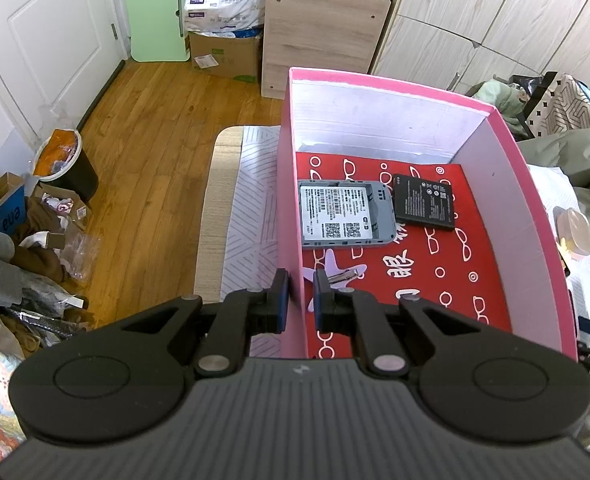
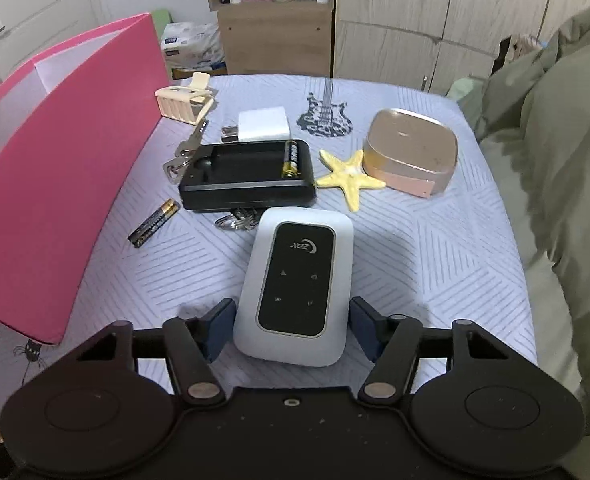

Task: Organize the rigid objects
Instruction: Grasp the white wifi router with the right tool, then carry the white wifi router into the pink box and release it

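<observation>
Router (image 2: pixel 295 284) between open right tongs (image 2: pixel 291 328), left tongs (image 1: pixel 301 300) clamping box wall (image 1: pixel 291 208)

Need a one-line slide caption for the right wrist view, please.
Right gripper, jaws open, straddles the white pocket router with a black face on the pale patterned tablecloth, beside the pink cardboard box.

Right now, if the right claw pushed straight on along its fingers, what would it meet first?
The white pocket router, already lying between the right claw fingers. Beyond it, probably the black battery charger, though depth is hard to judge.
</observation>
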The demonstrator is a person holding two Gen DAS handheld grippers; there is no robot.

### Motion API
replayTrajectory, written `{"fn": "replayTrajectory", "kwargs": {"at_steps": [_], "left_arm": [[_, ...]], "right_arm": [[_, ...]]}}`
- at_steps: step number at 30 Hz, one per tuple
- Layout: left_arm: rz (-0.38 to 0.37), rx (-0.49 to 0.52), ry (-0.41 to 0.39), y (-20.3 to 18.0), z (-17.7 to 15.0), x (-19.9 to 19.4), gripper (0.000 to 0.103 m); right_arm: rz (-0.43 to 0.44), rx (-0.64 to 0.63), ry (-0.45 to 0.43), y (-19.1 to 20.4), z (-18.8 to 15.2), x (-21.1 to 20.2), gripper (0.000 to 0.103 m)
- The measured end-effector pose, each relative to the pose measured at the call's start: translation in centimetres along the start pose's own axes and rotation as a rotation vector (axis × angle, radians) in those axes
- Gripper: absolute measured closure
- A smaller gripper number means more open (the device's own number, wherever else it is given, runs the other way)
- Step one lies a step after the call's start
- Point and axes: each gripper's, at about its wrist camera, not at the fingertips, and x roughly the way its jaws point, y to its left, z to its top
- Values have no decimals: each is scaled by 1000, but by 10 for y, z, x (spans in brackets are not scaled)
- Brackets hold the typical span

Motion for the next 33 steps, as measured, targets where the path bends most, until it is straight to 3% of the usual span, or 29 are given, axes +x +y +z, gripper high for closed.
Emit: {"fn": "replayTrajectory", "kwargs": {"at_steps": [5,8,15,19,22,33], "left_arm": [[15,13,8,-5,2,1,93],[19,5,12,-4,3,1,93],[20,-2,15,-5,4,1,93],[20,-5,16,-5,4,1,93],[25,-5,15,-5,4,1,93],[23,-5,15,-5,4,1,93]], "right_arm": [[-8,-7,-35,-3,11,13,30],[-18,13,-113,-7,10,16,37],[16,12,-115,-10,2,8,37],[-26,-7,-96,-4,-3,6,27],[-15,10,-103,-5,-6,4,38],[73,-47,-165,1,5,-25,38]]}}
